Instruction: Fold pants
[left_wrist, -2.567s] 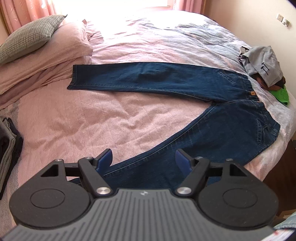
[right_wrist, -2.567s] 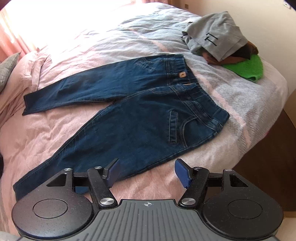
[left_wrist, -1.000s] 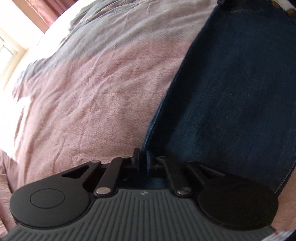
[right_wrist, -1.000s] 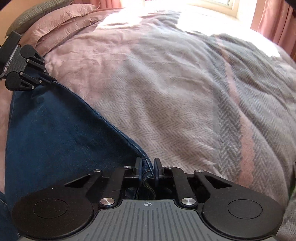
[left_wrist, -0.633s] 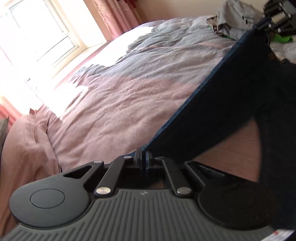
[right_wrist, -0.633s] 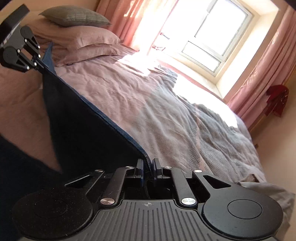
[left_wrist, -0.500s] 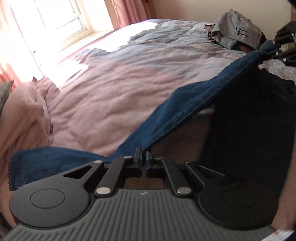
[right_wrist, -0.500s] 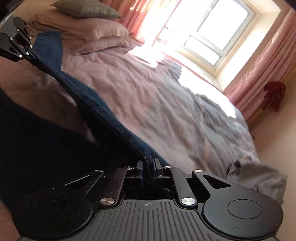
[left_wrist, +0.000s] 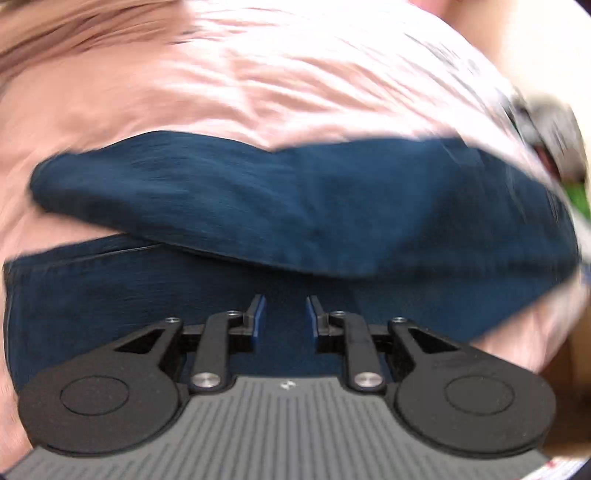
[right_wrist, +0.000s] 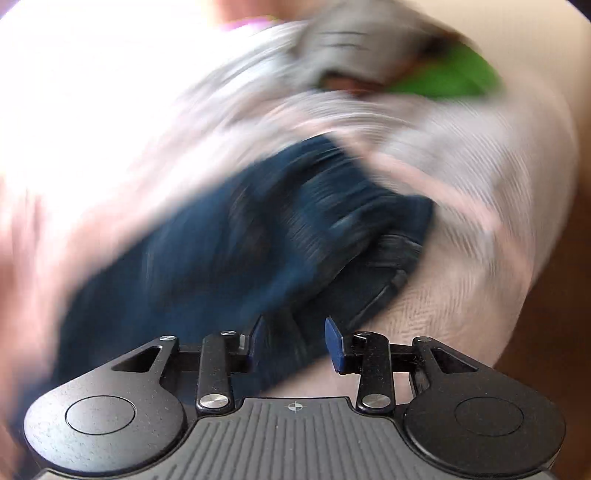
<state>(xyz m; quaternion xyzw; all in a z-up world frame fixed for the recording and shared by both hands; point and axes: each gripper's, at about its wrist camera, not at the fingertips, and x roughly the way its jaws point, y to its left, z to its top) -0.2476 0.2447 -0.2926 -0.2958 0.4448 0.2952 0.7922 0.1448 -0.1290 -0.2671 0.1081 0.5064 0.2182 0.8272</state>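
Observation:
Dark blue jeans (left_wrist: 295, 206) lie on the pink bedspread (left_wrist: 258, 81), one leg laid over the other leg (left_wrist: 92, 295). My left gripper (left_wrist: 284, 317) hovers just over the near leg. Its jaws are opening, with a narrow gap between them, and the pads do not press on the denim. In the blurred right wrist view the waist end of the jeans (right_wrist: 240, 251) lies near the bed's corner. My right gripper (right_wrist: 295, 343) is above the waist's near edge, its jaws opening and wider apart, gripping nothing.
A grey garment (right_wrist: 351, 44) and a green one (right_wrist: 450, 81) are heaped at the far right of the bed. Brown floor (right_wrist: 546, 332) shows past the bed's right edge. Both views are smeared by motion.
Half a second ago both grippers were shut on the lifted edge of a jeans leg. Now that leg lies over the other one, both jaws have parted, and both views have rolled.

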